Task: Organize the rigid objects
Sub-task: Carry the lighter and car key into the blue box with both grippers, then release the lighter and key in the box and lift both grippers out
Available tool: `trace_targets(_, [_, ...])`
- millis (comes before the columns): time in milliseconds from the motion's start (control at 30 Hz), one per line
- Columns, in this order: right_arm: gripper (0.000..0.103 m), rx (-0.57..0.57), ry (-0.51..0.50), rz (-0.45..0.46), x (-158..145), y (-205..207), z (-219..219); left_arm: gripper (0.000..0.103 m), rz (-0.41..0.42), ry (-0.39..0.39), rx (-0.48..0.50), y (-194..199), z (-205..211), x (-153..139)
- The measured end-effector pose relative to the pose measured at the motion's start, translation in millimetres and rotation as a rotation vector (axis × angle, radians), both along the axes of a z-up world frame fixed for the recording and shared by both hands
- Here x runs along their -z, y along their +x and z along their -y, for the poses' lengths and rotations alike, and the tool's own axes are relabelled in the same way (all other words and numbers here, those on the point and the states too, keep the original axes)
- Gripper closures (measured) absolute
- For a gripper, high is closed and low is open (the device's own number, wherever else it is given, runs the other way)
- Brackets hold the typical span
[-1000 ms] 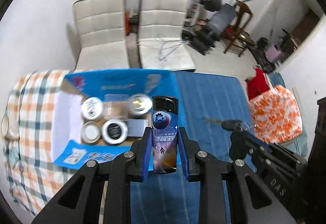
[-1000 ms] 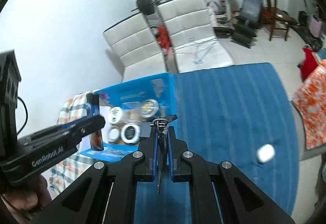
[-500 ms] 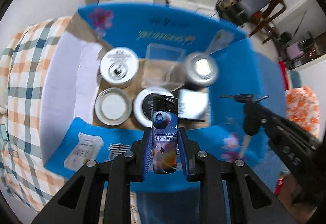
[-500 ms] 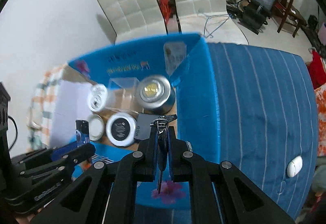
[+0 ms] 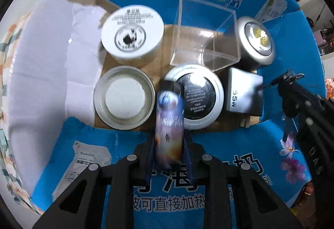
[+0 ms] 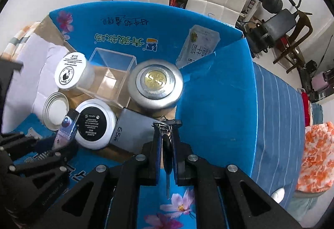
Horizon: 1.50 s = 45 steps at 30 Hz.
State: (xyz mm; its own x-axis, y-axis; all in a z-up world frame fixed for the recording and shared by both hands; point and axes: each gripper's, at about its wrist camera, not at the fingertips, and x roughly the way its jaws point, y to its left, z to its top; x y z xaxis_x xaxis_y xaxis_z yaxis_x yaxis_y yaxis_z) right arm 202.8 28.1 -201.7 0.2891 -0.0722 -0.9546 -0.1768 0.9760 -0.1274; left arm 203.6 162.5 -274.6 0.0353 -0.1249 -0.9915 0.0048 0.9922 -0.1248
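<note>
Below both cameras, the blue cardboard box [image 6: 219,103] lay open with its flaps spread, resting on a blue striped bed cover [image 6: 277,116]. Inside it, on the brown floor, a clear plastic cube [image 5: 205,35] stood at the back between a white lidded jar [image 5: 132,30] and a silver puck light [image 5: 255,39]. Nearer the front sat an open tin with a white inner disc [image 5: 124,97], a round tin with a black label [image 5: 196,96] and a grey charger block marked 65W [image 5: 244,93].

The left hand-held gripper [image 5: 169,145] hung over the near edge of the box, its fingers pinching a lighter [image 5: 169,124] printed with a space scene; the lighter's black top reached over the gap between the two front tins, and it was blurred in the left wrist view. The right hand-held gripper [image 6: 167,145] hovered over the box's right front corner, pressed onto a bunch of keys [image 6: 167,141], with the key ring showing above the fingers and a blade hanging below them, just beside the charger block.
</note>
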Motion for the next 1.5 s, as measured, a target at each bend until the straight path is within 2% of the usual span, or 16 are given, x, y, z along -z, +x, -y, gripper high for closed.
trace_targets(167, [0.091, 0.100, 0.108, -0.118, 17.6, 4.6, 21.9, 0.080, 0.000, -0.016, -0.014, -5.5, -5.8, -4.7])
trace_targets(233, [0.091, 0.125, 0.137, -0.139, 23.6, 2.0, 29.2, 0.080, 0.000, -0.012, -0.019, -6.4, -8.8, -5.9])
trace_targets(367, [0.090, 0.125, 0.137, -0.150, 32.3, -6.2, 37.3, 0.069, 0.026, 0.030, -0.025, -14.3, -12.1, -17.5])
trace_targets(433, [0.090, 0.111, 0.105, -0.126, 30.2, -9.9, 37.1, 0.058, 0.032, 0.029, -0.029, -11.4, -18.6, -22.7])
trace_targets(500, [0.082, 0.100, 0.094, -0.113, 27.3, -12.6, 36.5, 0.034, 0.047, 0.026, -0.039, -14.6, -23.8, -29.0])
trace_targets(533, [0.079, 0.098, 0.093, -0.108, 25.6, -13.6, 36.1, 0.028, 0.057, 0.026, -0.045, -16.2, -26.9, -32.3])
trace_targets(600, [0.067, 0.090, 0.087, -0.091, 20.0, -16.8, 34.1, 0.017, 0.080, 0.033, -0.049, -19.3, -30.0, -41.0])
trace_targets(633, [0.064, 0.088, 0.077, -0.083, 17.4, -17.9, 33.4, 0.013, 0.089, 0.040, -0.048, -20.5, -31.3, -44.1])
trace_targets(700, [0.045, 0.098, 0.028, -0.065, 11.3, -21.3, 33.2, 0.000, 0.112, 0.063, -0.035, -16.3, -32.9, -60.8])
trace_targets(767, [0.033, 0.105, 0.051, -0.061, 5.1, -23.5, 35.8, 0.000, 0.142, 0.071, -0.031, -19.8, -35.0, -70.8])
trace_targets(867, [0.030, 0.119, 0.046, -0.047, -3.6, -21.7, 41.4, 0.000, 0.170, 0.084, -0.031, -27.5, -36.9, -88.6])
trace_targets(933, [0.023, 0.120, 0.048, -0.035, -10.6, -23.9, 42.1, 0.000, 0.188, 0.089, -0.031, -33.0, -34.0, -96.6])
trace_targets(1000, [0.017, 0.123, 0.052, -0.024, -20.8, -26.7, 31.4, 0.000, 0.201, 0.094, -0.033, -29.2, -13.7, -103.9])
trace_targets(1100, [0.011, 0.117, 0.068, -0.014, -37.0, -33.0, 36.3, 0.000, 0.227, 0.085, -0.048, -34.1, -14.8, -120.0])
trace_targets(1233, [0.009, 0.108, 0.086, 0.022, -70.5, -53.7, 41.4, 0.000, 0.259, 0.086, -0.062, -37.4, -14.8, -136.0])
trace_targets(1500, [0.009, 0.103, 0.149, 0.123, -144.9, -93.5, 52.2, 0.000, 0.350, 0.085, -0.061, -69.6, -8.6, -199.4])
